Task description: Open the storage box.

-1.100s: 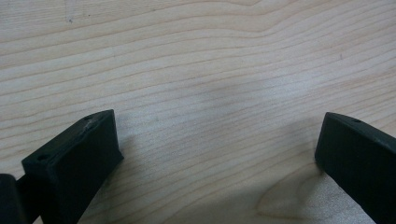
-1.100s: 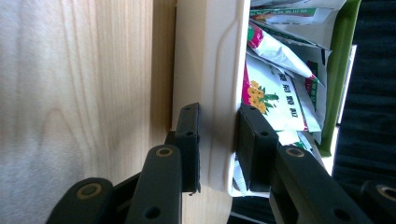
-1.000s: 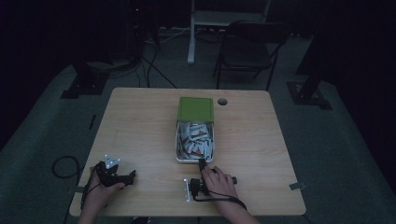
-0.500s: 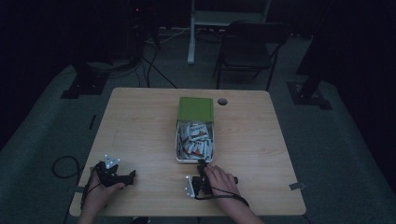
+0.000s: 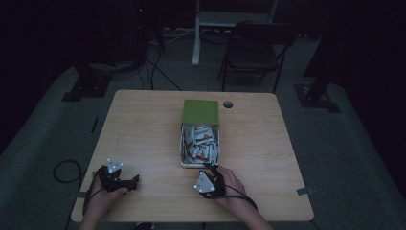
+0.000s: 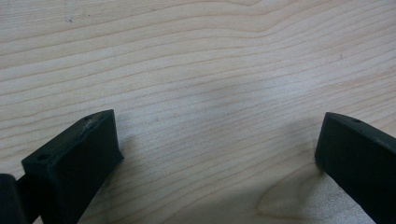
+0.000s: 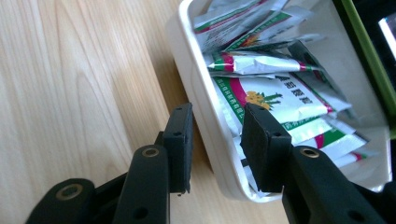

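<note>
White box (image 7: pixel 205 116): sachets (image 7: pixel 275 98) inside
Right gripper (image 7: pixel 215 140): jaws just opened slightly, straddling box rim
Left gripper (image 6: pixel 215 154): jaws wide apart on table (image 6: pixel 196 60)

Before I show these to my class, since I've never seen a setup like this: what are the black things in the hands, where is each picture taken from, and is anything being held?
A person holds a hand-operated two-jaw gripper in each hand. The high view looks down on a wooden table. On it sits a white tray of sachets with a green lid behind it. The left gripper rests apart; its own view shows jaws wide open over bare wood. The right gripper has a camera looking along its jaws: they straddle the tray's wall, one outside, one inside. They have just been opening, pads apart from the wall, gripping nothing.
</note>
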The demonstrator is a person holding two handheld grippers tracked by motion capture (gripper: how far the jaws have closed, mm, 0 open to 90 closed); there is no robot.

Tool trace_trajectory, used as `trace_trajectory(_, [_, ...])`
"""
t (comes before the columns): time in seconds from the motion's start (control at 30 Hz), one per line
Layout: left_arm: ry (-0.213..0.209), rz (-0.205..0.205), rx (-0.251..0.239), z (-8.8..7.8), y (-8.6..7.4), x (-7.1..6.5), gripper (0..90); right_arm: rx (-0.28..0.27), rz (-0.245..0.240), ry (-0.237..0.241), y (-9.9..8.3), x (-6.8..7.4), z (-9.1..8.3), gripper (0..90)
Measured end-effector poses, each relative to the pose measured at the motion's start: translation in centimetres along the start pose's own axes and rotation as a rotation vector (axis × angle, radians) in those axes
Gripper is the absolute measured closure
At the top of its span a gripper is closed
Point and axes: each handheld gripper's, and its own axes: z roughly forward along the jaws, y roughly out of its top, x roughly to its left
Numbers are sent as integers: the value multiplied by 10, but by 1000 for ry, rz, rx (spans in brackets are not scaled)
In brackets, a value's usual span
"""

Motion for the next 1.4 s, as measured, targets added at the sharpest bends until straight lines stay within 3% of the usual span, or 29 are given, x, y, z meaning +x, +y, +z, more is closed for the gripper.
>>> trace_trajectory(0.2, [0, 0, 0, 0, 0, 0, 1, -36, 126, 44, -6, -10, -4, 637])
trace_trajectory(0.33, [0, 0, 0, 0, 0, 0, 1, -69, 240, 81, -11, -16, -5, 642])
trace_trajectory(0.37, [0, 0, 0, 0, 0, 0, 1, -69, 240, 81, -11, -16, -5, 642])
trace_trajectory(0.4, [0, 0, 0, 0, 0, 0, 1, -78, 269, 93, -13, -17, -4, 643])
trace_trajectory(0.43, [0, 0, 0, 0, 0, 0, 1, -97, 329, 118, -18, -21, -4, 643])
trace_trajectory(0.5, [0, 0, 0, 0, 0, 0, 1, -106, 366, 128, -21, -23, -4, 642])
trace_trajectory(1.0, [0, 0, 0, 0, 0, 0, 1, -171, 510, 184, -32, -33, -12, 651])
trace_trajectory(1.2, [0, 0, -1, 0, 0, 0, 1, -182, 551, 191, -39, -37, -17, 647])
trace_trajectory(1.4, [0, 0, 0, 0, 0, 0, 1, -174, 555, 185, -49, -41, -23, 628])
